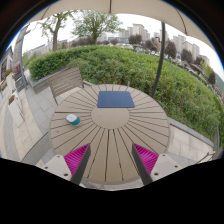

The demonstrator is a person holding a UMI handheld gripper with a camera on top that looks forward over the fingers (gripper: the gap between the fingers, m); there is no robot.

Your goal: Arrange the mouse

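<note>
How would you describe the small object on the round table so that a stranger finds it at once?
Start at the round wooden slatted table on the terrace. A dark blue mouse pad lies beyond the open gripper. The small teal and white object, probably the mouse, sits apart near the table's edge; it is the only rounded, raised thing there.

Round wooden table [110, 125] made of slats, sitting on a paved terrace [25, 135]. There's a wooden bench [62, 82] tucked just behind the table on one side, and what looks like a white chair [14, 108] further off to that same side. Behind all that is a big thick green hedge [120, 65] wrapping around the terrace, with a thin tree trunk [160, 60] leaning up through it. Past the hedge you get leafy trees [95, 22] and a row of apartment buildings [150, 38] under a pale sky.
</note>
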